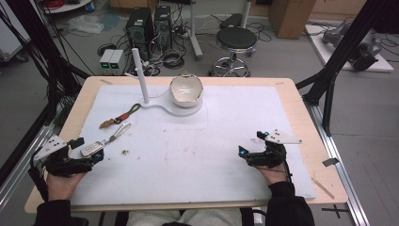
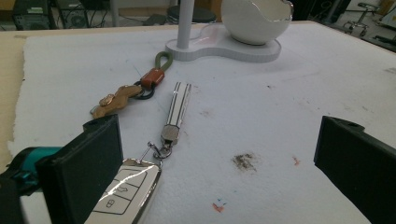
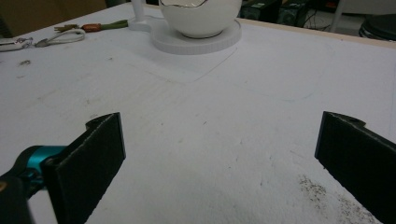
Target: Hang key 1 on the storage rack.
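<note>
With its jaws spread wide, the left gripper (image 2: 217, 158) should slide toward nine o'clock to centre on the silver rectangular car key fob (image 2: 123, 193) before squeezing.

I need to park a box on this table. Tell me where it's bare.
Bare: the white mat between the left gripper and right gripper, and right of the bowl stand. Crowded: the left side, with car key and keychain.
</note>
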